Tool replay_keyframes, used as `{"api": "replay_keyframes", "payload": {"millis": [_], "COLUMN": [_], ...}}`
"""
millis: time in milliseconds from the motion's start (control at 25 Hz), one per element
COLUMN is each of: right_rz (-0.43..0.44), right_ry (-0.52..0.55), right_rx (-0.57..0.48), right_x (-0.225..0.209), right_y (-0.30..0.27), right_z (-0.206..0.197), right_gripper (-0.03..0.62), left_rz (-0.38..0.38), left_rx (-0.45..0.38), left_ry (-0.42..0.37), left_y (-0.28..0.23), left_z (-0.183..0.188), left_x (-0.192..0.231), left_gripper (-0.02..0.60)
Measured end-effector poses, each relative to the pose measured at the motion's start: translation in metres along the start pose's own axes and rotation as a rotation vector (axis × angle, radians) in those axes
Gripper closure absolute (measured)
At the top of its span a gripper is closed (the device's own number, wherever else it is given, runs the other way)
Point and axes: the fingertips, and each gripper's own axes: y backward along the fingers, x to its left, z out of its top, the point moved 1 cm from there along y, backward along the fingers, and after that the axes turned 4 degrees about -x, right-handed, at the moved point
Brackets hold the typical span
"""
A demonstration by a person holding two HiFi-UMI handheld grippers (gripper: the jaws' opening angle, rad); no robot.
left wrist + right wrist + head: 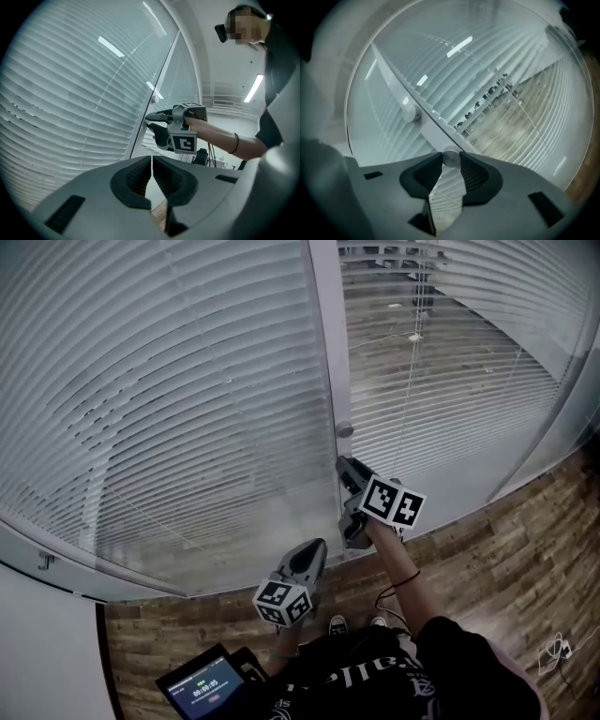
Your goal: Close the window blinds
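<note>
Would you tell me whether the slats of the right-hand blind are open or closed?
Open: the outdoors shows between the right-hand blind's slats; the left blind looks solid.

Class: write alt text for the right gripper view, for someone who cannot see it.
The right gripper grips a round knob on the window post. A second knob sits further along the post; the slatted blind right of it lets the outside show through, the left blind does not.
</note>
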Motion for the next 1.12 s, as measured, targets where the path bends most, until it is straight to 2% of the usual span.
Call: {"api": "replay_keyframes", "payload": {"millis": [80,120,160,200,280,440,480,560,640,760,920,1000,1120], "right_rz": [0.027,0.029,0.024,0.012,-0.021,-0.118,-0.136,-0.159,-0.171,-0.175,-0.149,-0.122,-0.128], "right_ry": [-0.074,-0.047,0.029,0.141,0.442,1.228,1.368,1.538,1.615,1.668,1.778,1.794,1.798], "right_rx": [0.005,0.014,0.029,0.045,0.069,0.122,0.126,0.115,0.101,0.089,0.111,0.115,0.096], "right_x": [0.0,0.001,0.001,0.001,0.003,0.013,0.014,0.013,0.01,0.007,0.008,0.01,0.014], "right_y": [0.001,0.0,-0.001,-0.001,0.001,0.007,0.006,0.004,0.002,0.0,-0.002,-0.001,0.001], "right_z": [0.002,0.001,0.001,0.001,0.001,-0.003,-0.004,-0.005,-0.002,0.001,-0.005,-0.008,-0.006], "right_gripper": [0.459,0.459,0.459,0.459,0.457,0.456,0.456,0.451,0.448,0.445,0.445,0.445,0.441], "left_rz": [0.005,0.008,0.011,0.013,0.014,0.006,0.007,0.013,0.019,0.023,0.036,0.042,0.046], "left_rx": [0.0,0.0,0.001,0.003,0.006,0.009,0.009,0.009,0.009,0.011,0.012,0.008,0.005], "left_ry": [0.003,0.007,0.01,0.012,0.016,0.017,0.016,0.018,0.022,0.027,0.039,0.044,0.047], "left_y": [-0.002,-0.003,-0.004,-0.006,-0.01,-0.017,-0.019,-0.022,-0.027,-0.033,-0.035,-0.036,-0.037], "left_z": [-0.001,0.0,0.0,-0.001,-0.002,-0.002,-0.002,-0.002,-0.003,-0.004,-0.005,-0.004,-0.004], "left_x": [-0.002,-0.001,-0.001,-0.001,-0.003,-0.006,-0.006,-0.006,-0.006,-0.002,0.009,0.011,0.013], "left_gripper": [0.568,0.568,0.568,0.568,0.568,0.568,0.568,0.568,0.568,0.568,0.568,0.568,0.568]}}
